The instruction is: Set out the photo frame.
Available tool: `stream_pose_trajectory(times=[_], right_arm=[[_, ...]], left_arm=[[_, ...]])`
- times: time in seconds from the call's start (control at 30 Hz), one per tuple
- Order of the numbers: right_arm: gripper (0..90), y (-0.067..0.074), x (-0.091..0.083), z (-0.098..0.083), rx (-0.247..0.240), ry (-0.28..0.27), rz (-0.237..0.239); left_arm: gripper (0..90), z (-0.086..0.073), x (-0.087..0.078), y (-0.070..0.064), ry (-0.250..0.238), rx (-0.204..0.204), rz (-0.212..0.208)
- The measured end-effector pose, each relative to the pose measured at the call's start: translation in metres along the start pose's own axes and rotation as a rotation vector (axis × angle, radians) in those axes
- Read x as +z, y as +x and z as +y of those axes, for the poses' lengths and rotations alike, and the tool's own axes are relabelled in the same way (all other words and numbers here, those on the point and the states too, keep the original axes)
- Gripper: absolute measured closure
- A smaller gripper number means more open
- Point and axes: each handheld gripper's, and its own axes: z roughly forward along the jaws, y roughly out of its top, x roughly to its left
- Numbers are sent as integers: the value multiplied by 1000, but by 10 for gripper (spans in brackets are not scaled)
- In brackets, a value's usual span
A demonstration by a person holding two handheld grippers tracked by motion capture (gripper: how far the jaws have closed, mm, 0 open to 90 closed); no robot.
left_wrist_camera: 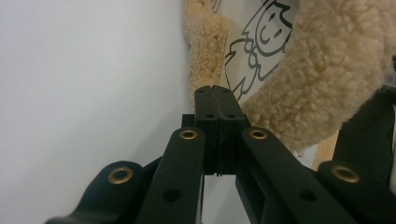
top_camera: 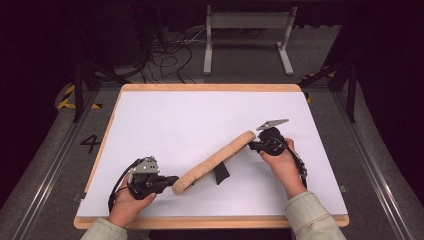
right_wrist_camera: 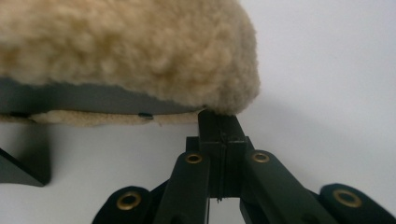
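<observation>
Fleecy pad (top_camera: 215, 161) spans both closed hand-held grippers – left (top_camera: 170, 181), right (top_camera: 253, 145) – cartoon print (left_wrist_camera: 254, 44) visible in left gripper view

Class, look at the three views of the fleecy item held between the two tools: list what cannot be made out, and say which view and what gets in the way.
- Fleecy item, high view: its identity; too small, seen edge-on.
- Printed drawing, left gripper view: partly covered by fleece, cut by the top edge.
- Dark piece, right gripper view: cut by the left edge.
- Right tool: what its closed jaws pinch, hidden under fleece.
- Left tool: whether anything is pinched.
</observation>
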Motion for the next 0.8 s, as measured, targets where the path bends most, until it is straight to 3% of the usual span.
stream_pose_trajectory(times=[0.27,0.47,0.5,0.63,0.7,0.8], right_arm=[[900,0,0,-1,-8,-4,-10],[900,9,-15,-12,-45,-11,-14],[900,11,-18,-14,-46,-11,-9],[900,16,-25,-22,-46,-21,8],[900,19,-28,-26,-65,-15,9],[900,23,-36,-28,-67,-27,19]], left_arm=[[900,-1,1,0,20,11,5],[900,-5,3,1,100,-2,14],[900,-6,3,4,106,8,18],[900,-8,-1,8,120,-14,18],[900,-8,-3,8,129,-23,8],[900,-7,-4,6,149,6,-16]])
